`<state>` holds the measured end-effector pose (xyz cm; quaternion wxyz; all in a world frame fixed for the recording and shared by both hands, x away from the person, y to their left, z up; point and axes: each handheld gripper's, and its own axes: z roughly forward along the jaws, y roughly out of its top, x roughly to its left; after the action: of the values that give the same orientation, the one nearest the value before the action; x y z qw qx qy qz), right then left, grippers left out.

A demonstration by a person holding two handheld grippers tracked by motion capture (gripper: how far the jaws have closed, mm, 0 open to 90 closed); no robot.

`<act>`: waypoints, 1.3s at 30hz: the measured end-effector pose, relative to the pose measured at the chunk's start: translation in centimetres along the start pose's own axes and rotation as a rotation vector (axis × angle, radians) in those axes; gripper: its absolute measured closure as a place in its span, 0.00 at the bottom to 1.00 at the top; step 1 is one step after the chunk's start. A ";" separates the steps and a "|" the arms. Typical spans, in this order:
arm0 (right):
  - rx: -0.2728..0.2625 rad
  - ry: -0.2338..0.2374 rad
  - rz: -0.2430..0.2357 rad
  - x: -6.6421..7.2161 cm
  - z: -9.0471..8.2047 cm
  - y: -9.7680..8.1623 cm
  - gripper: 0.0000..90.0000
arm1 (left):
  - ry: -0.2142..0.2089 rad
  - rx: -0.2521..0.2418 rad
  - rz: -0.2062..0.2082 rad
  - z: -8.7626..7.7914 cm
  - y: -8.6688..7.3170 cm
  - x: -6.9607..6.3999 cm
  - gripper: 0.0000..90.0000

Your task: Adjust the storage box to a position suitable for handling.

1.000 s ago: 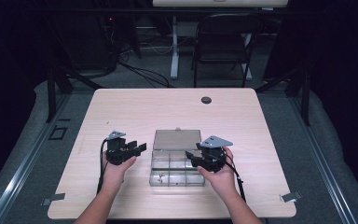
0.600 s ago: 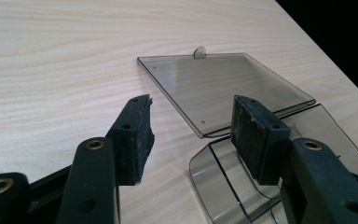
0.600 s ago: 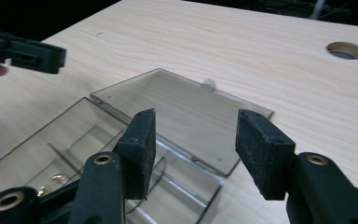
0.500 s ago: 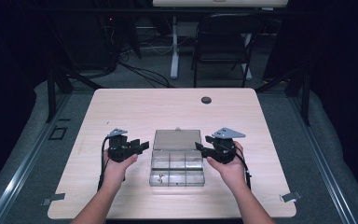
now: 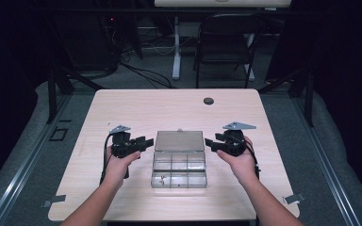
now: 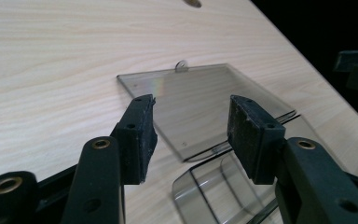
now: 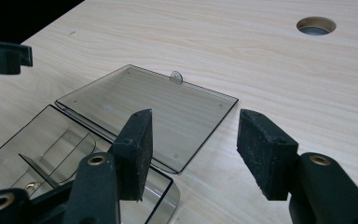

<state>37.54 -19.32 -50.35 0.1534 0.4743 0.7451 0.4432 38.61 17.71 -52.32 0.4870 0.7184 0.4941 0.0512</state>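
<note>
Organizer box (image 5: pixel 179 165) lies open, lid (image 5: pixel 179 140) flat away from person, between wide empty left tongs (image 5: pixel 147 142) and right tongs (image 5: pixel 210 142).

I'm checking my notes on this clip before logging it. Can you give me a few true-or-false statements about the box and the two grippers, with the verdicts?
1. The clear plastic box lies with its lid open flat on the table. True.
2. The left gripper is shut on the lid. False: its jaws are open and hold nothing.
3. The right gripper is open, to the right of the box. True.
4. The box sits at the table's far edge. False: it sits nearer the person's side.
5. A round hole lies beyond the box. True.
</note>
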 end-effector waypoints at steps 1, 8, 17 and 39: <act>0.002 -0.002 -0.004 0.0 0.0 0.2 0.51 | -0.004 0.006 0.009 0.1 0.1 -0.1 0.56; 0.033 0.002 -0.006 0.3 0.7 0.7 0.44 | -0.024 0.022 0.043 1.1 0.4 -0.7 0.51; 0.067 -0.029 0.020 -0.2 2.3 0.6 0.43 | -0.044 0.029 -0.032 2.3 0.7 -0.2 0.49; 0.131 -0.012 0.050 -0.9 6.3 0.8 0.44 | 0.023 0.089 -0.137 5.4 0.5 1.5 0.52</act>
<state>42.52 -16.75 -53.42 0.1153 0.5044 0.7595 0.3943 42.74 15.36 -55.36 0.4511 0.7033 0.5494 0.0037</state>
